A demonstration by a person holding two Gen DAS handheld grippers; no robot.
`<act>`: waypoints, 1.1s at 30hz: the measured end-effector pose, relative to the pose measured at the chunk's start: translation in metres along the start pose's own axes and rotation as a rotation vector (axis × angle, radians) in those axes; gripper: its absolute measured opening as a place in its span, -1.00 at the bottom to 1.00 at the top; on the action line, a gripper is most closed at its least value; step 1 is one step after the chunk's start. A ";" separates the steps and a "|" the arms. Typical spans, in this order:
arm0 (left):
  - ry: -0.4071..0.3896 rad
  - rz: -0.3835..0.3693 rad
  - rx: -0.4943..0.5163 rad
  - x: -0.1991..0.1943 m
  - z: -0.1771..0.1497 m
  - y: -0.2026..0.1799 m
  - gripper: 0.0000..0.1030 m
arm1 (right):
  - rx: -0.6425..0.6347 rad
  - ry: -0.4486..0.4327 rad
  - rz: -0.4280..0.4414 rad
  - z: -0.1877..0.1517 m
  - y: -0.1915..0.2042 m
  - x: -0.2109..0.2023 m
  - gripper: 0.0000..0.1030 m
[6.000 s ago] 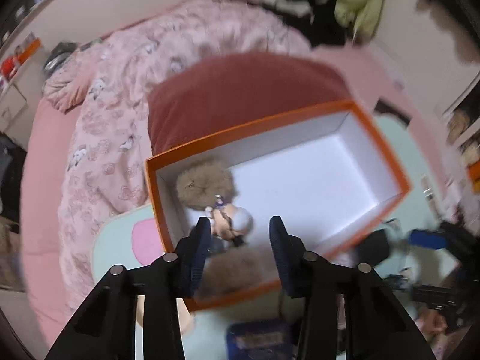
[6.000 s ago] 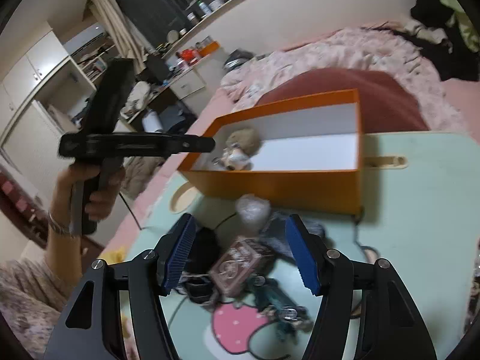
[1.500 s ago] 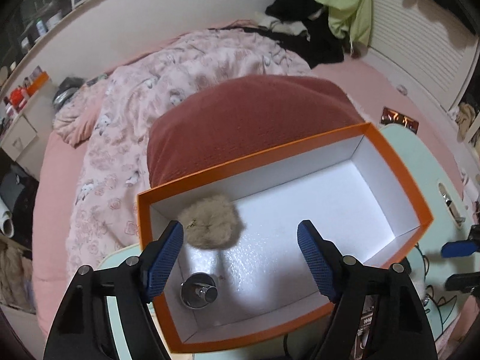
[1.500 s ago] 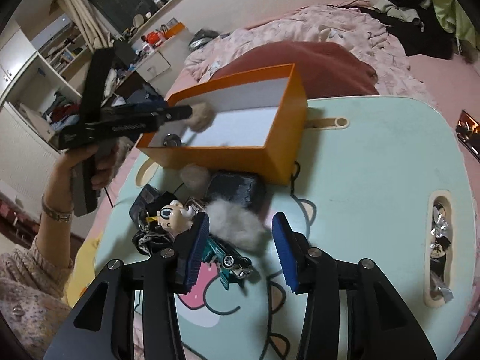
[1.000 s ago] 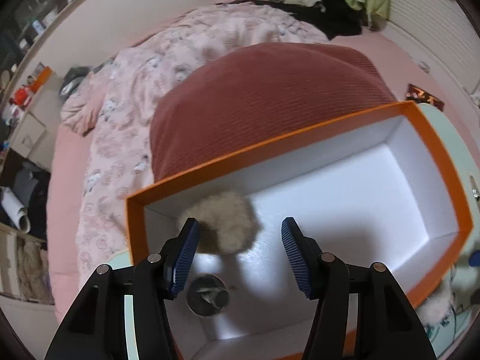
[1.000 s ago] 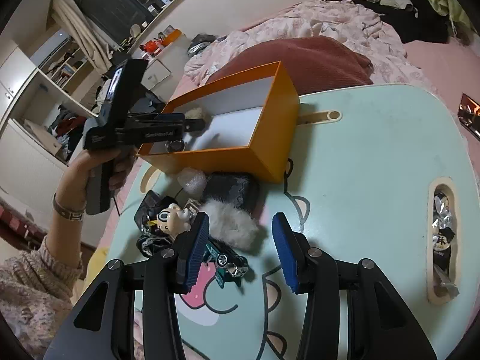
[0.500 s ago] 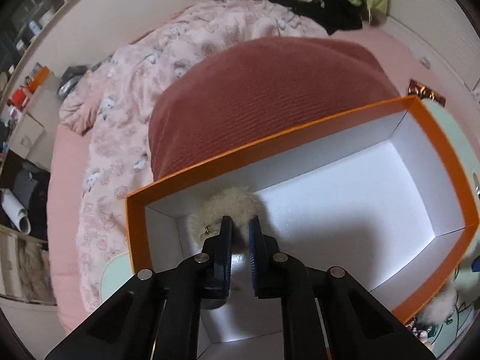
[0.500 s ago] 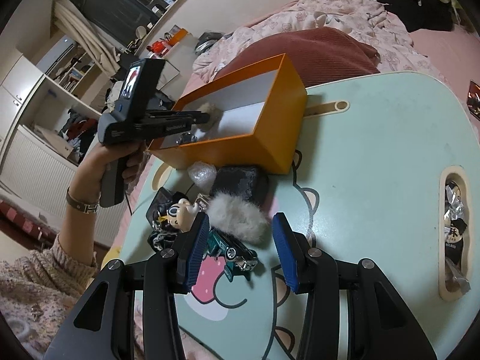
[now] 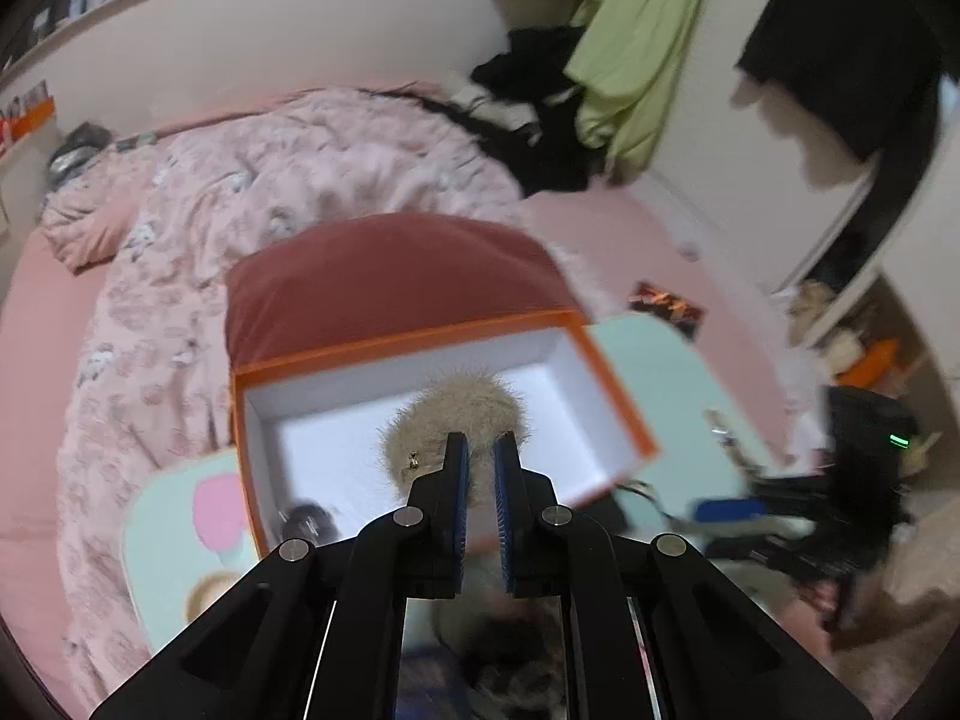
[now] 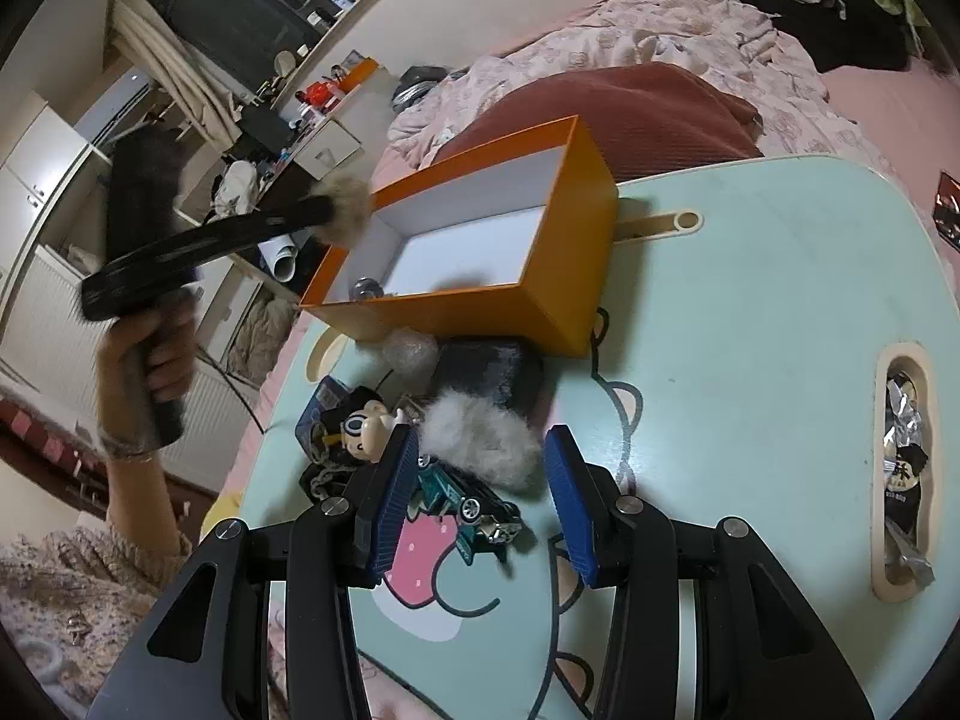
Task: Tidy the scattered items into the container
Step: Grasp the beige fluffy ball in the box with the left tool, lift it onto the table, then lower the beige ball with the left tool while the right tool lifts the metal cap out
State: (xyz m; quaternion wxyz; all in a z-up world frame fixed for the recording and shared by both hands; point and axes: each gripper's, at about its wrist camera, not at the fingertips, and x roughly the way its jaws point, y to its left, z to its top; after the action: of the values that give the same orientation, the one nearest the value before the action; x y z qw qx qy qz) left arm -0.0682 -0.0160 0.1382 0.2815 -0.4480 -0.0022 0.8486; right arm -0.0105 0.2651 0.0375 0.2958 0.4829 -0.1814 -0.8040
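Currently, left tool (image 9: 478,468): pinching beige pompom (image 9: 456,420) (lifted over orange box (image 10: 576,276)).
Right tool (image 10: 480,495): spread, unmoving above grey pompom (image 10: 480,441).
Advice: release the fluff inside the box walls.

Black angular gripper (image 10: 480,480) frames, silver screws, ribbed blue pads (image 10: 393,501); knitted speckled beige sleeve (image 10: 72,588), thin bracelet at wrist.

Left wrist view: from above and close, down along the left gripper (image 9: 478,468) onto the orange box (image 9: 612,402), bed behind. Right wrist view: from nearer the table's front edge, angled down over the right gripper (image 10: 480,495) across the mint table (image 10: 750,312) toward the same orange box (image 10: 576,276). Shared: box, table, maroon cushion (image 9: 384,282), plus the left gripper (image 10: 324,213) itself, seen side-on.
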 end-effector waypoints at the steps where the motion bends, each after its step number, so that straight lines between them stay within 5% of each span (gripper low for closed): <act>1: -0.001 -0.011 0.005 -0.004 -0.007 -0.002 -0.84 | -0.002 0.000 -0.001 0.000 0.001 0.000 -0.12; 9: 0.037 -0.035 -0.036 0.003 -0.081 -0.007 -0.84 | -0.016 0.019 -0.001 0.001 0.008 0.007 -0.12; 19: -0.094 -0.082 -0.064 0.001 -0.127 -0.020 -0.80 | -0.052 0.028 0.014 0.012 0.027 0.014 -0.12; 26: -0.141 -0.071 -0.068 0.004 -0.157 -0.029 -0.80 | -0.094 0.046 0.046 0.061 0.060 0.031 -0.12; 33: -0.177 -0.043 -0.073 0.004 -0.176 -0.034 -0.31 | -0.059 0.251 0.100 0.113 0.090 0.120 -0.12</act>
State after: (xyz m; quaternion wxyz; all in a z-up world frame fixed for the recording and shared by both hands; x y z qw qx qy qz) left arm 0.0806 -0.0292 0.0389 0.2818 -0.3809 -0.0676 0.8780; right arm -0.1265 0.1192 0.0618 0.3697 0.5610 -0.1432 -0.7267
